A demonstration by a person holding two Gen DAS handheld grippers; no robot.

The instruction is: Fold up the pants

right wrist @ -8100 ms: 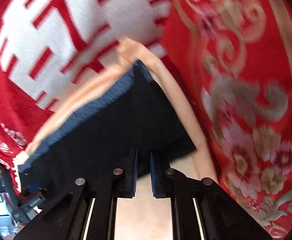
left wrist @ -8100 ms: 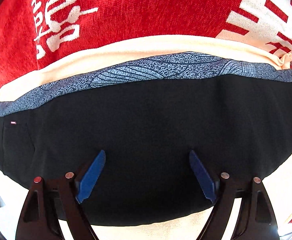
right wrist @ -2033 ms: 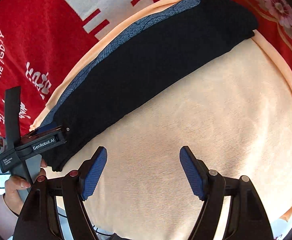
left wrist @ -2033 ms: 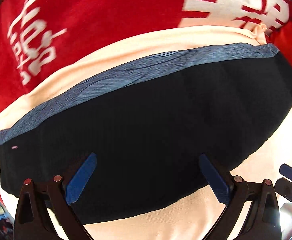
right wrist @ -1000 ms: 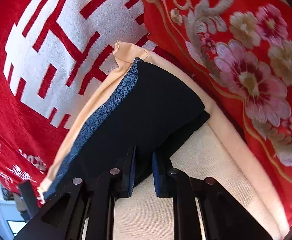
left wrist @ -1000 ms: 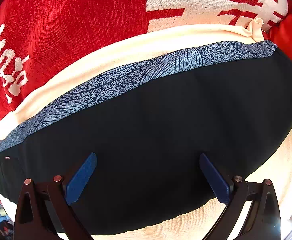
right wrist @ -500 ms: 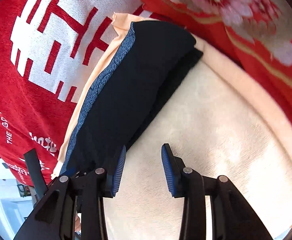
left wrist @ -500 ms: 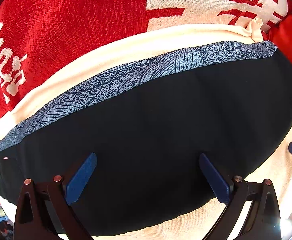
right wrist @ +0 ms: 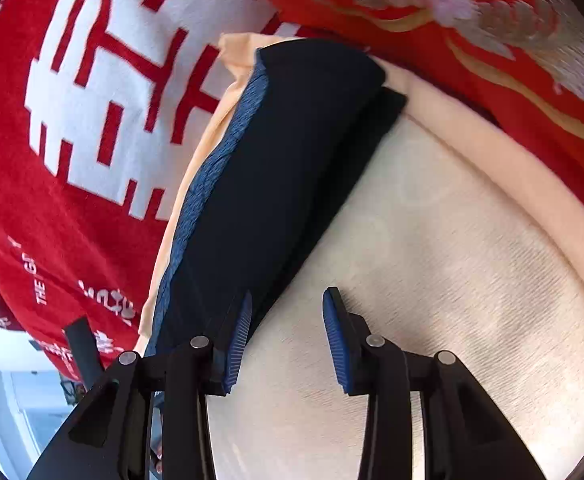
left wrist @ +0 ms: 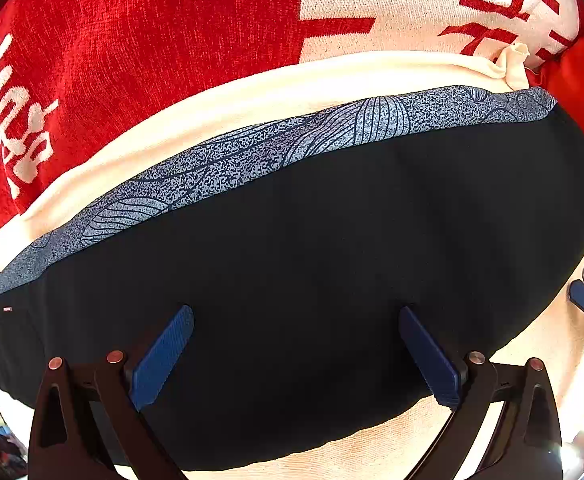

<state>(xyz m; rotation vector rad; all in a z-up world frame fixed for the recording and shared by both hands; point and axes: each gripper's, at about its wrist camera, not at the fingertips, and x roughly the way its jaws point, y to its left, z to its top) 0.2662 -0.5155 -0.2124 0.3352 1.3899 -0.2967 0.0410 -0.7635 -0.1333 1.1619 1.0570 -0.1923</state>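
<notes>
From the L wrist cam I saw the pants (left wrist: 312, 264) lying folded into a long dark bundle on the cream cloth (left wrist: 251, 92), w/ the blue-grey patterned waistband (left wrist: 251, 160) running along the far edge. The left gripper (left wrist: 296, 344) hung over the near part of the bundle, fingers spread wide, nothing between them; I couldn't tell if the blue pads (left wrist: 159, 360) touched the fabric. At the R edge of that view, part of the other tool showed, just beside the bundle's end.

From the R wrist cam, the pants (right wrist: 283, 184) ran away diagonally, two stacked layers visible at the far end. The right gripper (right wrist: 287, 336) had its fingers apart, holding nothing. Its L pad (right wrist: 237, 344) sat right at the bundle's near edge; the R pad was over bare cream cloth (right wrist: 452, 260). A red blanket w/ white characters (right wrist: 91, 120) lay beyond on the left, and a red floral fabric (right wrist: 492, 40) to the upper right.
</notes>
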